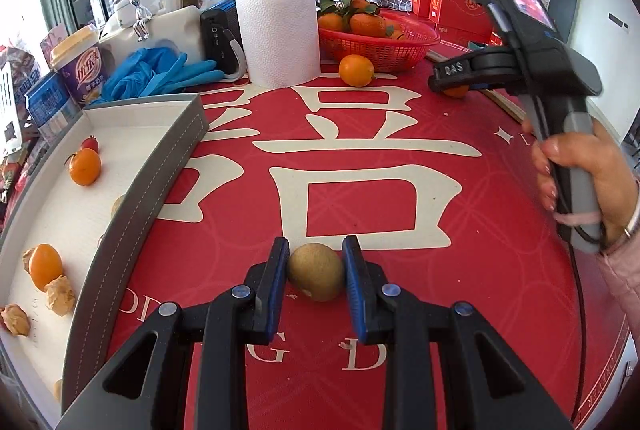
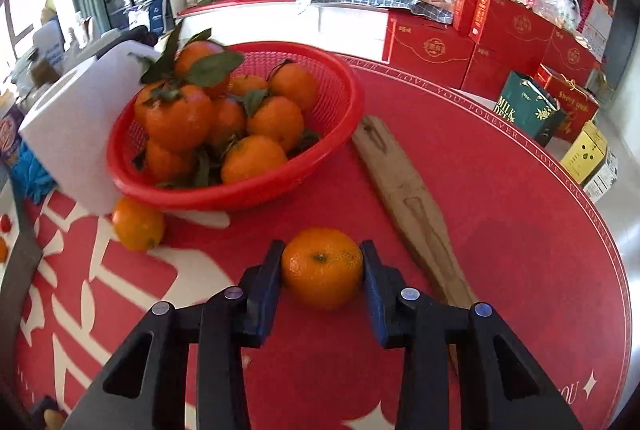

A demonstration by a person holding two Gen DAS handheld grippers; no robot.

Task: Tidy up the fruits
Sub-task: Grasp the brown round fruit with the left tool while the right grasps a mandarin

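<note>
- Left wrist view: a brown round fruit [image 1: 316, 272] is gripped between the blue pads of the left gripper [image 1: 316, 270], low over the red table mat [image 1: 400, 310].
- A grey tray [image 1: 132, 206] with oranges is seen at the left.
- Right wrist view: an orange [image 2: 322, 268] is clamped by the right gripper [image 2: 322, 266], beside a wooden board [image 2: 408, 202].
- A red basket [image 2: 240, 190] of oranges is seen behind.
</note>
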